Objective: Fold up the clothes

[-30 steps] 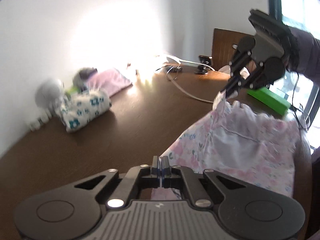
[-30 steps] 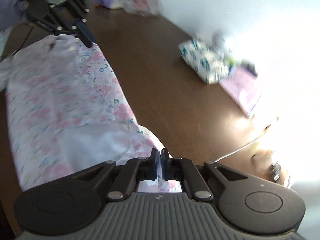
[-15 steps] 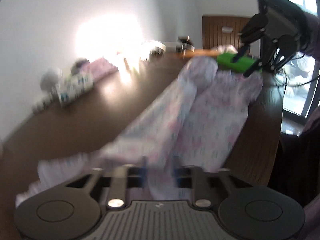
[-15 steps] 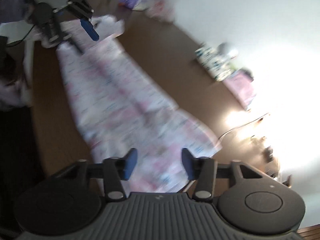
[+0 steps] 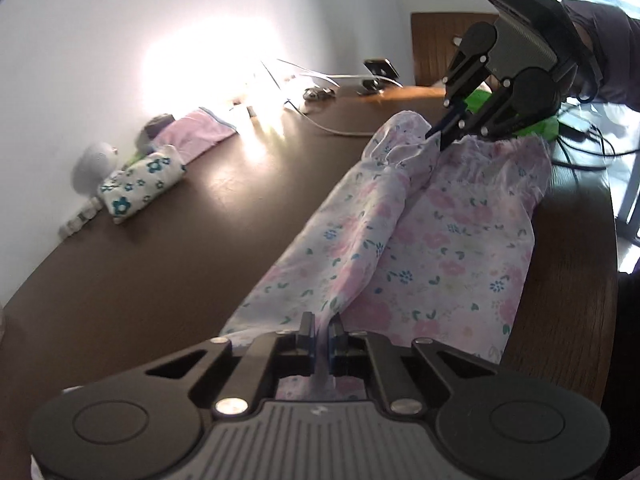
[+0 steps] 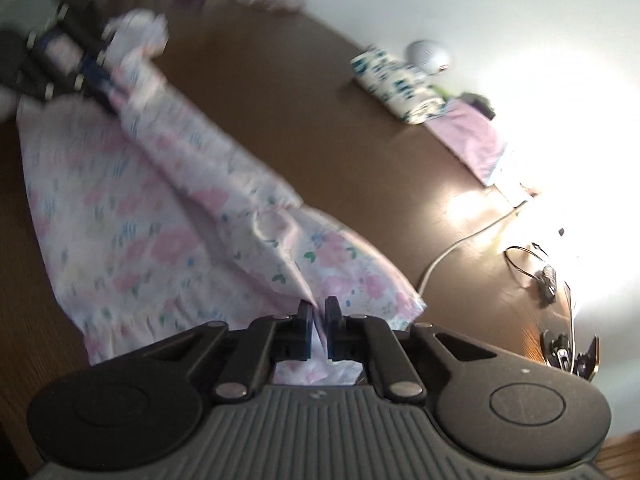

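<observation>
Fabric as thin and limp as this will go wherever it is pulled: the flowered garment [image 5: 432, 240] lies stretched along the near side of the brown table [image 5: 168, 264], a pale pink print with a gathered, elastic-looking band at one end, and one lengthwise portion is lifted into a loose ridge over the rest. The left claw [image 5: 320, 334] has its jaws closed down to a narrow slit with a fold of the cloth pinched between them at one end. At the far end the right claw [image 5: 442, 132] is likewise nearly shut on the cloth at the gathered band, and its own camera shows a pleat caught between its blue pads [image 6: 306, 322]. I would judge the garment light, soft and prone to sagging in the middle, so it wants holding at both ends with a little tension, and the edges will likely need laying down together to keep the fold straight. It does not look slippery, though a shallow pinch on so thin a hem could let go. Against the wall sit a folded blue-flowered cloth [image 5: 142, 184], a pink cloth [image 5: 196, 132] and a white cable [image 5: 336, 130], well apart from the work.
</observation>
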Demonstrator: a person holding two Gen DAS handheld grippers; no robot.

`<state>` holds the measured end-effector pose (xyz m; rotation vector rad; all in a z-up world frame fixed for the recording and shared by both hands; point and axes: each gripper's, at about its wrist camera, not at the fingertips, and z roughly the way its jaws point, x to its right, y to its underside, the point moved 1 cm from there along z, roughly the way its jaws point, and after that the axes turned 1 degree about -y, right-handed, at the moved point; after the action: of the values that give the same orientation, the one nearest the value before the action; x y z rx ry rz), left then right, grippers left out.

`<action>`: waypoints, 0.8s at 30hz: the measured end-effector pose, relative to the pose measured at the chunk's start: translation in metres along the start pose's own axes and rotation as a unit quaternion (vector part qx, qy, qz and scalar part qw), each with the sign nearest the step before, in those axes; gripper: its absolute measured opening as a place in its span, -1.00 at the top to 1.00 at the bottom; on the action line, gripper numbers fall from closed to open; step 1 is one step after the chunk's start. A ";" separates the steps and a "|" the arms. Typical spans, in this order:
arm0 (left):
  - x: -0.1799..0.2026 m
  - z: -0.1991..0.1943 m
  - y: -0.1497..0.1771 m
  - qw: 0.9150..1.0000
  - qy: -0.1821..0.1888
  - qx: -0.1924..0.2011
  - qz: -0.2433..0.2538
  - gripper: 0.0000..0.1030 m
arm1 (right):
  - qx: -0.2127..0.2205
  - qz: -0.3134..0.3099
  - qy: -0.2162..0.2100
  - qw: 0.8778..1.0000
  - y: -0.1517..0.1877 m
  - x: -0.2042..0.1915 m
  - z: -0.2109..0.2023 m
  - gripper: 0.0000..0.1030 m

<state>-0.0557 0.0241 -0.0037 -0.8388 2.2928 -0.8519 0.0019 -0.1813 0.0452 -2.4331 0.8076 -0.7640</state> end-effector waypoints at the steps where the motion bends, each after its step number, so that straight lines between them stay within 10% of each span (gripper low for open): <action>1: -0.001 -0.002 0.000 1.000 -0.006 0.004 -0.001 0.91 | 0.009 -0.002 0.008 1.000 -0.001 0.002 -0.007 0.91; 9: 0.016 -0.027 0.009 0.999 -0.041 0.026 0.005 0.93 | 0.016 -0.057 0.022 0.998 0.020 -0.035 -0.065 0.97; 18: 0.016 -0.025 0.032 0.999 -0.035 0.012 -0.037 0.92 | -0.049 -0.047 -0.015 0.998 0.048 -0.068 -0.036 0.96; 24: 0.020 -0.042 0.034 1.000 -0.013 -0.003 -0.012 0.77 | 0.025 0.034 -0.048 0.998 0.039 -0.035 -0.079 0.51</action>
<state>-0.1091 0.0461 -0.0062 -0.8767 2.2687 -0.8409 -0.0868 -0.2060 0.0685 -2.3652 0.8194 -0.6286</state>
